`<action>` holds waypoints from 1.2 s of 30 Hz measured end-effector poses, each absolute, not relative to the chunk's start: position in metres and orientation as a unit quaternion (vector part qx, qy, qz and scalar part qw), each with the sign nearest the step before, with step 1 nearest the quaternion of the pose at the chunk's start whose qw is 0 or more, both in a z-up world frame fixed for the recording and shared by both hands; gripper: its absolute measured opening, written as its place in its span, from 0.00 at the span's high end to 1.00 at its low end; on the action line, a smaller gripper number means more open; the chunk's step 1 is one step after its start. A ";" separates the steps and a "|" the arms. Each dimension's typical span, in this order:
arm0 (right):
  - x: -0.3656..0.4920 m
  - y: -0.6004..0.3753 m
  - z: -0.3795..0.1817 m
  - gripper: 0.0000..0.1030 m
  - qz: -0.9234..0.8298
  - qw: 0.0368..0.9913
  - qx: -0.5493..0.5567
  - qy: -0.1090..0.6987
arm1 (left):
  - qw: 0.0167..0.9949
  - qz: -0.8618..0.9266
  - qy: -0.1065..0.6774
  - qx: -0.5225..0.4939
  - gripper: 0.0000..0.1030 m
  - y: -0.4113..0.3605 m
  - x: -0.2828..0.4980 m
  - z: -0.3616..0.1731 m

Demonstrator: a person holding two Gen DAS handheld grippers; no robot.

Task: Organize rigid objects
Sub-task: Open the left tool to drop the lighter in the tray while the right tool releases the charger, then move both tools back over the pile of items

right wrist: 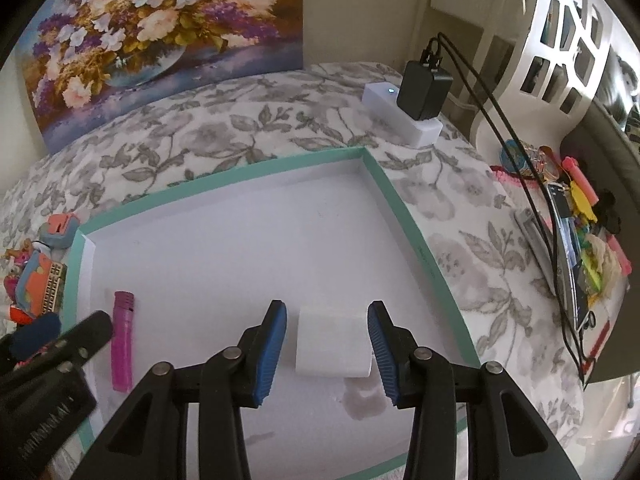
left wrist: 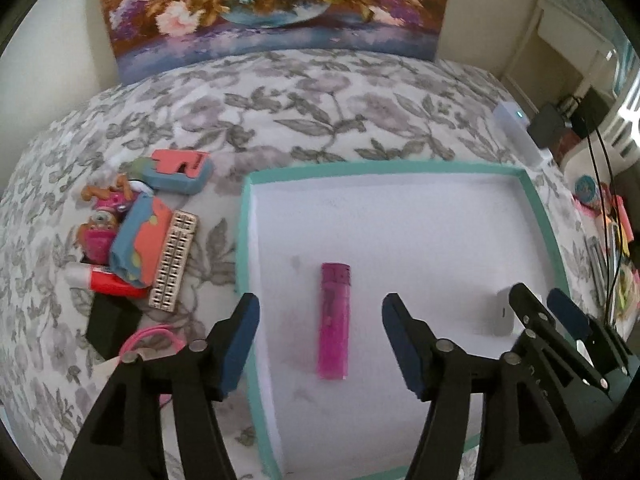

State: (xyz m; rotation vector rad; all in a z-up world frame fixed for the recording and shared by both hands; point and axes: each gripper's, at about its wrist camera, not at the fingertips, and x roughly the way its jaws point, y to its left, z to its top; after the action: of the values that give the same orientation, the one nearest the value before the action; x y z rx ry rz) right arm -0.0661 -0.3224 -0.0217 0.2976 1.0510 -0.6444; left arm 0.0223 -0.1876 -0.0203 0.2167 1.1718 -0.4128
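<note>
A white tray with a teal rim (left wrist: 242, 232) (right wrist: 400, 208) lies on the floral bedspread. A pink lighter (left wrist: 334, 320) (right wrist: 122, 340) lies inside it. My left gripper (left wrist: 320, 344) is open, its jaws wide on either side of the lighter, not touching it. A small white block (right wrist: 332, 346) (left wrist: 503, 316) lies in the tray between the open jaws of my right gripper (right wrist: 327, 354), which also shows in the left wrist view (left wrist: 548, 312). A pile of small rigid toys (left wrist: 136, 236) (right wrist: 38, 276) lies left of the tray.
A black box (left wrist: 110, 326) and a pink cord (left wrist: 148, 338) lie left of the tray. A white power strip with a black adapter (right wrist: 420, 96) and cables sits at the back right. Colourful clutter (right wrist: 580, 240) lies at the right edge. A flower painting (left wrist: 272, 4) leans on the wall.
</note>
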 end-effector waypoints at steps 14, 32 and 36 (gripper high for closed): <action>-0.064 -0.316 -0.024 0.23 -0.287 0.811 0.131 0.492 | 0.820 -0.105 0.558 0.067 0.18 -0.141 0.041 -0.010; -0.065 -0.303 -0.012 0.00 -0.243 0.837 0.157 0.464 | 0.836 -0.058 0.544 0.044 0.04 -0.101 0.047 -0.002; -0.064 -0.301 -0.007 0.00 -0.228 0.844 0.185 0.449 | 0.850 -0.058 0.522 0.037 0.04 -0.088 0.046 0.012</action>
State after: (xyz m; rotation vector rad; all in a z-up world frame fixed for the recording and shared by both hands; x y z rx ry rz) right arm -0.0644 -0.3013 -0.0068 0.3898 0.9475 -0.4821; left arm 0.0463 -0.0881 0.0116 0.0769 1.0992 -0.1232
